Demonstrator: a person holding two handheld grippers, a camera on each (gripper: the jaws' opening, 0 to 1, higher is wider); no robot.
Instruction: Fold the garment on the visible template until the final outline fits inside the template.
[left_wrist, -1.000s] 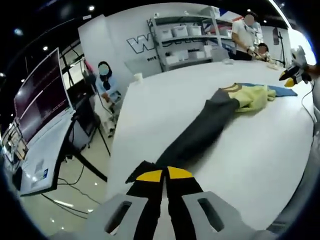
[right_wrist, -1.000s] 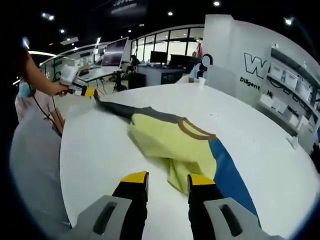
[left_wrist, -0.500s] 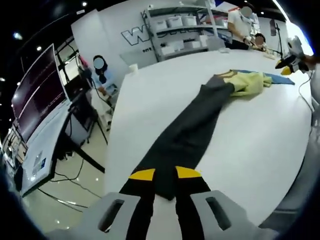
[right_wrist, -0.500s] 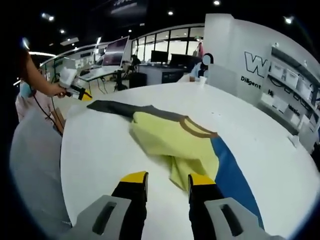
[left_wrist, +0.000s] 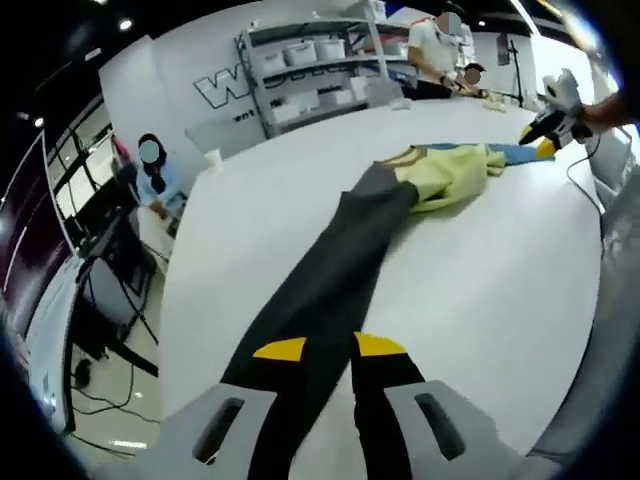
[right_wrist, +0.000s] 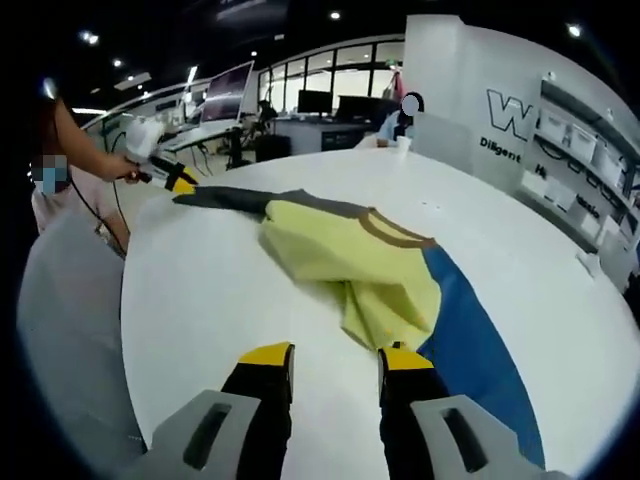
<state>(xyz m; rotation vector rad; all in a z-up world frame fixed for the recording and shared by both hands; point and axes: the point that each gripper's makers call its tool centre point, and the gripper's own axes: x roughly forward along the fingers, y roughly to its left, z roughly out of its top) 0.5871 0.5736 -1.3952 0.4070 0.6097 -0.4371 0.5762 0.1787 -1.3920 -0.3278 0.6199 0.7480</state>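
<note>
The garment lies stretched across the white table (left_wrist: 490, 270). Its long dark grey part (left_wrist: 330, 270) runs from my left gripper (left_wrist: 330, 348) to the crumpled yellow part (left_wrist: 450, 175). My left gripper is open, its jaws a little apart with the grey cloth lying flat between and under them. The right gripper view has this gripper (right_wrist: 172, 180) at the grey part's (right_wrist: 240, 198) far end. The yellow part (right_wrist: 350, 265) rests on the blue template (right_wrist: 470, 340). My right gripper (right_wrist: 335, 358) is open and empty, just short of the yellow edge; a hand holds it (left_wrist: 545, 125) at the far side.
A paper cup (left_wrist: 213, 157) stands at the table's far edge. Shelves with white bins (left_wrist: 310, 75) line the wall, with people behind the table (left_wrist: 435, 45) and one seated (left_wrist: 155, 175). The person holding the grippers (right_wrist: 60, 170) stands at the table's near edge.
My left jaws, shut on the grey end a second ago, have parted. The grey part now lies wider and flatter on the table. The right gripper edged slightly closer to the yellow cloth.
</note>
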